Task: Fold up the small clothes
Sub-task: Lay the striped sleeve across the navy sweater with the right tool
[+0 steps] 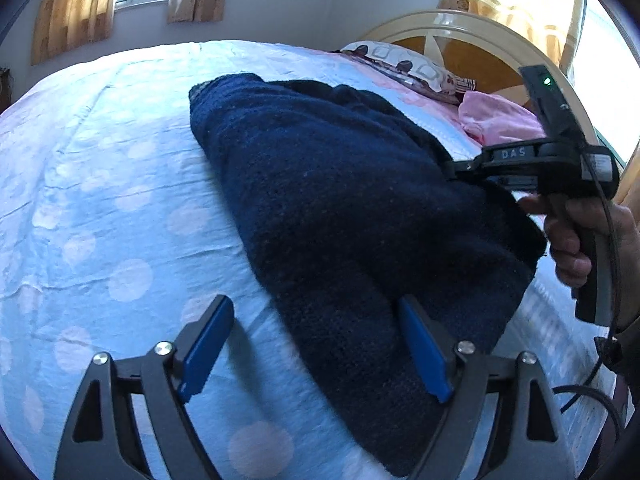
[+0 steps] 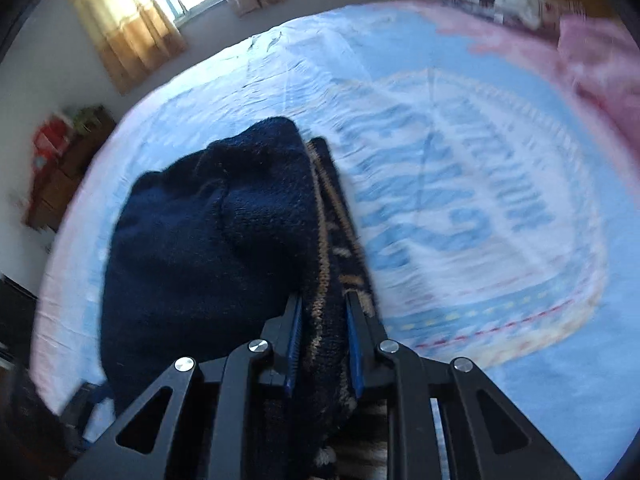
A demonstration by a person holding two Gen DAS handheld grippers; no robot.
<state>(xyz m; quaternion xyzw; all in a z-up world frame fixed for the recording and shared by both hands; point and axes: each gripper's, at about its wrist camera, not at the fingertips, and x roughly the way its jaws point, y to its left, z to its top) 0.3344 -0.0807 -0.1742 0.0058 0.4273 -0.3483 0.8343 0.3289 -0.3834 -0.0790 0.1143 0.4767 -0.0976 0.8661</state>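
- Below, the left claw (image 1: pixel 316 350) stands wide open over the bed (image 1: pixel 100 200); its right pad lies against the edge of a dark blue sweater (image 1: pixel 340 208), its left pad over bare sheet, and nothing is gripped.
- Seen from its own camera, the right claw (image 2: pixel 322 346) is nearly closed, pinching a bunched fold of the sweater (image 2: pixel 208 232) where tan patterned knit shows between the blue pads.
- From the left camera, the right claw's body and the hand (image 1: pixel 580 236) on its handle sit at the sweater's right edge.
- The sweater lies folded and heaped on the bed's pale blue spotted sheet.
- Beyond it lie a patterned pillow (image 1: pixel 404 64) and pink cloth (image 1: pixel 500 116) by the headboard (image 1: pixel 460 24).
- Curtains (image 1: pixel 68 20) hang at the windows behind.
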